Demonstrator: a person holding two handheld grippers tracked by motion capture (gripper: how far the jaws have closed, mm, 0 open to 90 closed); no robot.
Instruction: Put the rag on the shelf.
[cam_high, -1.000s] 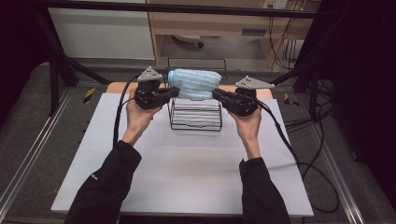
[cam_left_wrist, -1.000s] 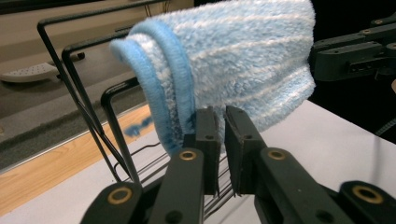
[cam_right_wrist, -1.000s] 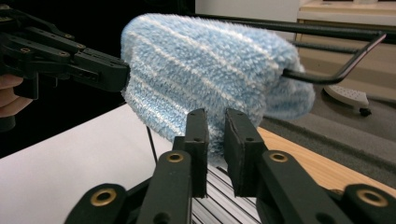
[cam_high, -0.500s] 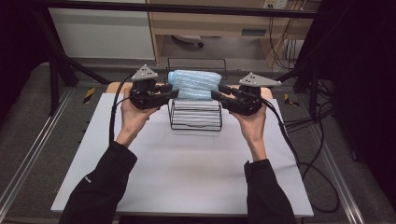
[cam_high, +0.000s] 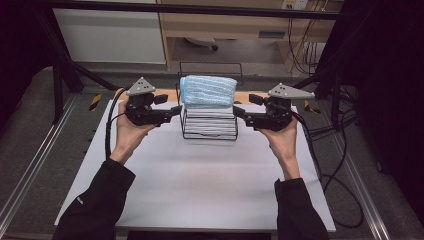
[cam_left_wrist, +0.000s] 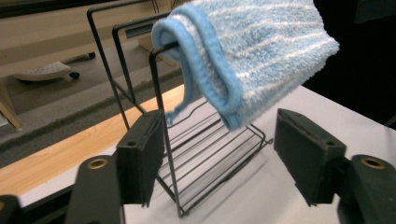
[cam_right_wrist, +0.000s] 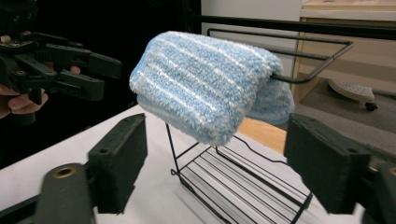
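1. Left gripper (cam_high: 176, 110): held in the person's left hand (cam_high: 129, 135), at the left of the white table (cam_high: 200, 175) in the high view. Jaws spread wide and grasping nothing. They point rightward at the wire rack, with their tips just beside its left edge. In the left gripper view (cam_left_wrist: 219, 163) an upright wire of the rack stands between the two jaws, close to the left-hand jaw; contact there cannot be told.

2. Wire rack (cam_high: 210, 131): black, standing at the middle of the table toward the far edge, between the two grippers. It has a slatted floor and tall upright loops. The floor appears bare, though the high view is too coarse to be sure.

3. Towel (cam_high: 208, 91): light blue with pale stripes, folded and draped over a top bar of the rack. It hangs above the level of both grippers and touches neither. In the left gripper view (cam_left_wrist: 247, 56) its bound edge droops down above the gap between the jaws. In the right gripper view (cam_right_wrist: 205, 84) its rounded fold sits above and between the jaws.

4. Right gripper (cam_high: 239, 113): held in the person's right hand (cam_high: 284, 145), at the right of the rack. Jaws released, wide apart and empty. They point leftward, with their tips just beside the rack's right edge. In the right gripper view (cam_right_wrist: 224, 163) the rack floor lies beyond the jaws, and the left gripper (cam_right_wrist: 100, 74) shows far off.
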